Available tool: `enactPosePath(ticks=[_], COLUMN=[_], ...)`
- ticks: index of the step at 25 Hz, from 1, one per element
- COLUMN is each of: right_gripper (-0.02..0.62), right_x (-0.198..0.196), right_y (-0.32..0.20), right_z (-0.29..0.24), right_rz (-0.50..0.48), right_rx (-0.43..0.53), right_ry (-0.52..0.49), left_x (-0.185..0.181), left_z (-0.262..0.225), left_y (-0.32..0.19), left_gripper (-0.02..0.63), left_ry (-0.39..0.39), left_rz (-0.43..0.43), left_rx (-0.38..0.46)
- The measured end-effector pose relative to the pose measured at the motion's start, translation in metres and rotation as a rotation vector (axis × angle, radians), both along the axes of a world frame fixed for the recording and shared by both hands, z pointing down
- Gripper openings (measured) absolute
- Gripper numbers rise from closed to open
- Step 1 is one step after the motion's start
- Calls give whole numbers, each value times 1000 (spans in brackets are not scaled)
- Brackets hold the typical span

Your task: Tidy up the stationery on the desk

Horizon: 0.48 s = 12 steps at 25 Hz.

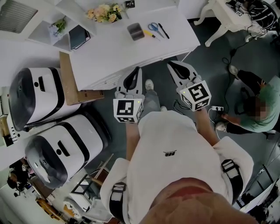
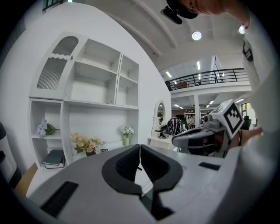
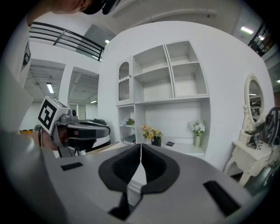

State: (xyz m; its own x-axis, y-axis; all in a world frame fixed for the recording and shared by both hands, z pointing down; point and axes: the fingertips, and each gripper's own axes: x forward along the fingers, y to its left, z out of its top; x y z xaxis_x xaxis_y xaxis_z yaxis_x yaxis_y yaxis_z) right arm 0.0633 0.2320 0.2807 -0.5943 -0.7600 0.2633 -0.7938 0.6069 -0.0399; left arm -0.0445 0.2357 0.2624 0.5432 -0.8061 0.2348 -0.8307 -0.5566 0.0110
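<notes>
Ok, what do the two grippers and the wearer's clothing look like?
Both the left gripper and right gripper have grey shells, black padded fingers and a white cube printed with black square markers. The person wears a white shirt with a small black logo.

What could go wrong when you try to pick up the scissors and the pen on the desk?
The left hand-held gripper and right hand-held gripper are both shut; unless they open, they may only shove things. The scissors and pen lie close together beside the grey case, so grabbing one could knock the other. The flowers stand farther back; reaching too far might tip them.
</notes>
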Motion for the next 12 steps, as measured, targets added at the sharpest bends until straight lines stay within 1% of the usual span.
enactPosePath(ticks=[12], right_gripper=[-2], right_x=[-12], right_y=[-88], right_z=[22], right_rz=[44], right_rx=[-75], right_ry=[32], left_x=[-14], left_z=[26], left_y=[-94], left_gripper=[0], left_ry=[-6], left_rz=[53], left_rx=[-69])
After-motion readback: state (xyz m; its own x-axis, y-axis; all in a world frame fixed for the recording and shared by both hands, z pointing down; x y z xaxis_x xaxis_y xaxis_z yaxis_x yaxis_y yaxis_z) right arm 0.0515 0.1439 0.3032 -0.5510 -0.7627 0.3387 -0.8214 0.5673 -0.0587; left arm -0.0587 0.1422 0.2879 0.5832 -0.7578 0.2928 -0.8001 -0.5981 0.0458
